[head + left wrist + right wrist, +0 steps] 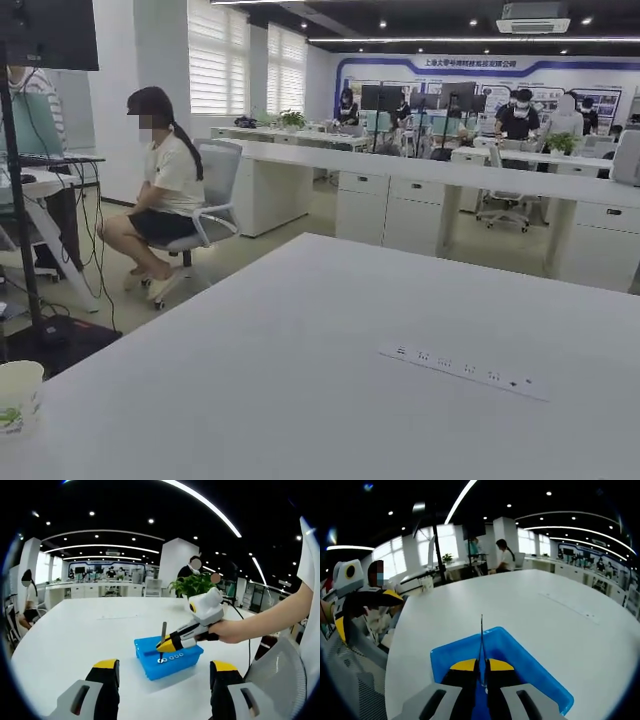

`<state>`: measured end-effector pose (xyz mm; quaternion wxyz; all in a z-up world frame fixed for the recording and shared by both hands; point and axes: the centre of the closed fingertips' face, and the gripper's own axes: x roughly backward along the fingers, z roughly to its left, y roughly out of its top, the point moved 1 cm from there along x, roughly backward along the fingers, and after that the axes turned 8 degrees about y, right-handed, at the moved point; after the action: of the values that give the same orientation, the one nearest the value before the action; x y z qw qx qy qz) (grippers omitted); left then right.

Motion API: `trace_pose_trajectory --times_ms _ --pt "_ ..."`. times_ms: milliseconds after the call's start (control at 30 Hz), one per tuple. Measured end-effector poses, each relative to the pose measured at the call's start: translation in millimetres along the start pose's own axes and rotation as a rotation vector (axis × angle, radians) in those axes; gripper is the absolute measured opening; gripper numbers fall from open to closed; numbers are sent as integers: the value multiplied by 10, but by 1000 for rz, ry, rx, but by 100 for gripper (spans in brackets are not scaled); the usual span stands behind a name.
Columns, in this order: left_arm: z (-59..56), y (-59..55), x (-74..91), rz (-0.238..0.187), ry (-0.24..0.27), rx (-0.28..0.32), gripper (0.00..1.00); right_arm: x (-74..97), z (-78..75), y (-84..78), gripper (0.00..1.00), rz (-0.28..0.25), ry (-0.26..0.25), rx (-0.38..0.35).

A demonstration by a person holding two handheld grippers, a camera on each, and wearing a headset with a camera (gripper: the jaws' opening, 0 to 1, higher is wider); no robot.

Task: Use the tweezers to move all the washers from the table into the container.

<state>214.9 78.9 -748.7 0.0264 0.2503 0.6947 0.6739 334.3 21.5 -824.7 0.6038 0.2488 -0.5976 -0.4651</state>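
Observation:
A blue container [150, 655] stands on the white table [75, 635], just ahead of my left gripper [163, 666], whose jaws are wide open and hold nothing. Several small pale washers [172, 656] lie in a row on the container's top; I cannot tell how deep they sit. My right gripper [166, 645], held by a hand, hovers over the container, shut on the thin tweezers [163, 630]. In the right gripper view the right gripper [481, 666] pinches the tweezers [481, 630] above the blue container [530, 670]. The left gripper [370, 612] shows at the left edge.
In the head view a long white table [300, 380] carries a flat power strip [462, 370] and a paper cup [18, 392] at its near left corner. A person [165, 190] sits on a chair beyond it. A potted plant [192, 585] stands behind the container.

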Motion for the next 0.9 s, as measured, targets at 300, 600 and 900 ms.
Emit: trace_pose_trajectory --times_ms 300,600,900 --pt "-6 3 -10 2 -3 2 74 6 70 -2 4 -2 4 45" --pt "19 7 3 0 4 20 74 95 105 156 4 -61 -3 37" --pt "-14 15 1 -4 -22 42 72 359 190 411 4 -184 -17 2"
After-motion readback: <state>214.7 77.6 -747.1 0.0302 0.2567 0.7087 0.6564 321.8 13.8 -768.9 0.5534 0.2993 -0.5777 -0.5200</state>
